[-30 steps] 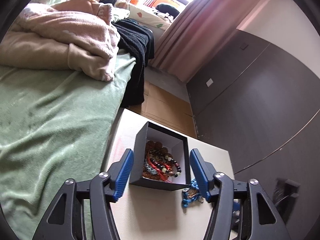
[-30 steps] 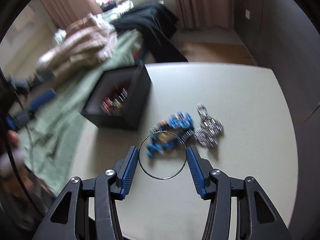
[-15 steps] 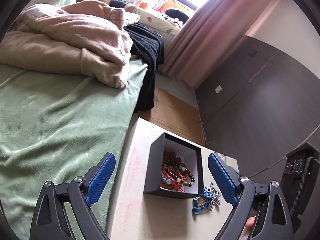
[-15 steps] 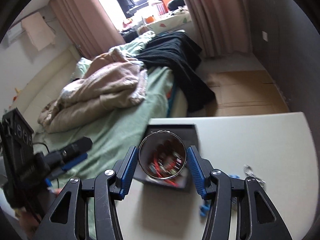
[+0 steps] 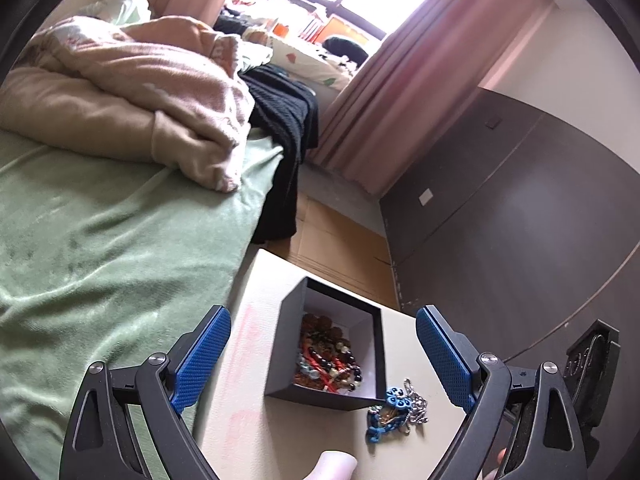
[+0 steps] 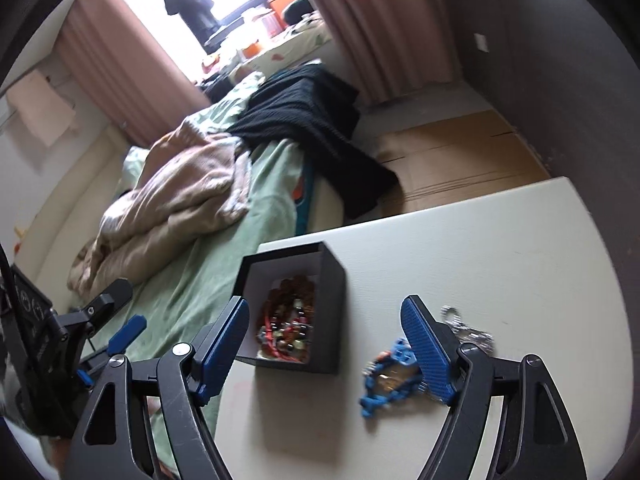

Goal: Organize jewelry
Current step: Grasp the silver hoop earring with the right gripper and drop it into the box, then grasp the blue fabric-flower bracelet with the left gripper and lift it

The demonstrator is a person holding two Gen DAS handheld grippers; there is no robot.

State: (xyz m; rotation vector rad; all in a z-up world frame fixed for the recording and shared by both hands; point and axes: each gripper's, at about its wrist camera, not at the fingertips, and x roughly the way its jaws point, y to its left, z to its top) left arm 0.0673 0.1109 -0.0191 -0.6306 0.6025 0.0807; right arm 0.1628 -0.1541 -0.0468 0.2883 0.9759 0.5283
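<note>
A black open box [image 5: 326,394] [image 6: 332,276] sits on the cream table [image 5: 260,432] [image 6: 500,248] and holds beaded bracelets [image 5: 326,360] [image 6: 286,328]. A blue beaded piece [image 5: 386,412] [image 6: 386,380] and a silver chain [image 5: 416,402] [image 6: 466,328] lie on the table to the box's right. My left gripper [image 5: 322,354] is open and empty, held back above the box. My right gripper [image 6: 326,346] is open and empty above the box. The thin ring does not show.
A bed with a green sheet [image 5: 100,240] [image 6: 224,248], a beige blanket [image 5: 140,92] and black clothes [image 6: 312,120] lies left of the table. A dark wall [image 5: 520,208] stands to the right. The left gripper shows at the right wrist view's left edge [image 6: 60,336].
My right gripper held a thin metal ring over the box and has now opened; the ring is gone from its jaws. My left gripper opened wide and drew back from the box.
</note>
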